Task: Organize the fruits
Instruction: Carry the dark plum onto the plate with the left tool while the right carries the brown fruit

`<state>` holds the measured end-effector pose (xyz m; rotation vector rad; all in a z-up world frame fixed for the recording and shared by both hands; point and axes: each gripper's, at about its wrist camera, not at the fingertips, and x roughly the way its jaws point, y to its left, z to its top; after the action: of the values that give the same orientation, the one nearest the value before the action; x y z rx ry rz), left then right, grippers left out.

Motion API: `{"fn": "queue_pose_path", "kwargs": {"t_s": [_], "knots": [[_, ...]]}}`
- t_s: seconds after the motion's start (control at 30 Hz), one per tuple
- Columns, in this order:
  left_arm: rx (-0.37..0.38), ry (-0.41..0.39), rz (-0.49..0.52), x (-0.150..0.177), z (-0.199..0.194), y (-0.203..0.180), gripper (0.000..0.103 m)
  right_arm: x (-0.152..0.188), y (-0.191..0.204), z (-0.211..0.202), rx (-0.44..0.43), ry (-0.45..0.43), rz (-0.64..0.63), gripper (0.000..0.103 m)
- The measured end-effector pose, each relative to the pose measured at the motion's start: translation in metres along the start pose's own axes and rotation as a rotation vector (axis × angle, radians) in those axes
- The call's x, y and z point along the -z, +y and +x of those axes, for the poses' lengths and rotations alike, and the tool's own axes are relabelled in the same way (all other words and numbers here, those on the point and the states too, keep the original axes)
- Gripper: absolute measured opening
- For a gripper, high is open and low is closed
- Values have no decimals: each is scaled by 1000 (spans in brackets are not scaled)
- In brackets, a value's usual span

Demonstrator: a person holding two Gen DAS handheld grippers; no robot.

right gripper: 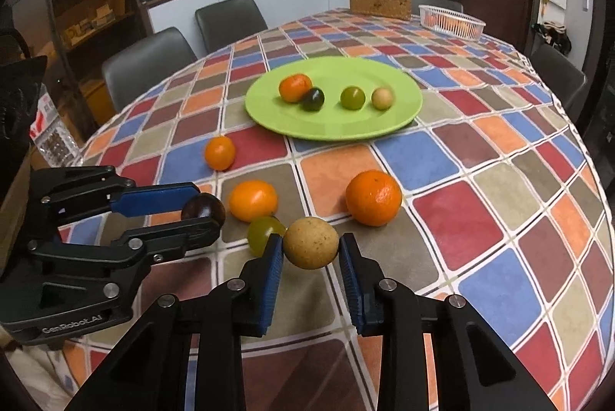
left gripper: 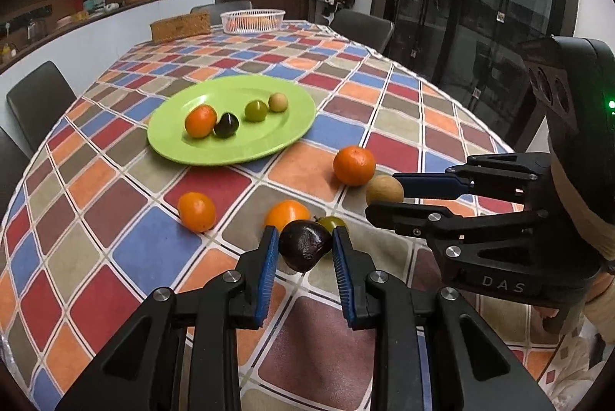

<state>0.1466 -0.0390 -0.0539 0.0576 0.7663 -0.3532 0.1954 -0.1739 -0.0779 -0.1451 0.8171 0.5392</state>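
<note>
A green plate (left gripper: 246, 149) (right gripper: 403, 119) holds an orange, a dark fruit, a green fruit and a tan fruit in a row. My left gripper (left gripper: 305, 244) (right gripper: 203, 213) is shut on a dark purple fruit (left gripper: 303, 245) (right gripper: 203, 207). My right gripper (right gripper: 310, 247) (left gripper: 384, 194) is shut on a tan round fruit (right gripper: 310, 242) (left gripper: 383, 191). Three oranges lie loose on the cloth (left gripper: 354, 165) (left gripper: 196, 211) (left gripper: 286, 215). A green fruit (right gripper: 263, 230) (left gripper: 332, 222) lies between the two grippers.
The table has a chequered cloth (right gripper: 480, 219). A white basket (left gripper: 252, 20) (right gripper: 450, 21) and a woven box (left gripper: 180, 26) stand at the far end. Dark chairs (right gripper: 148, 59) ring the table.
</note>
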Motion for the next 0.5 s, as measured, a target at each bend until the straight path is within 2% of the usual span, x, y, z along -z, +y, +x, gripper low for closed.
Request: {"fn": "queue_pose_path", "kwargs": {"t_s": [0.5], "knots": [[-31,-117,8,-33,-29,9,28,-36,11,-34,3,-138,18,31]]}}
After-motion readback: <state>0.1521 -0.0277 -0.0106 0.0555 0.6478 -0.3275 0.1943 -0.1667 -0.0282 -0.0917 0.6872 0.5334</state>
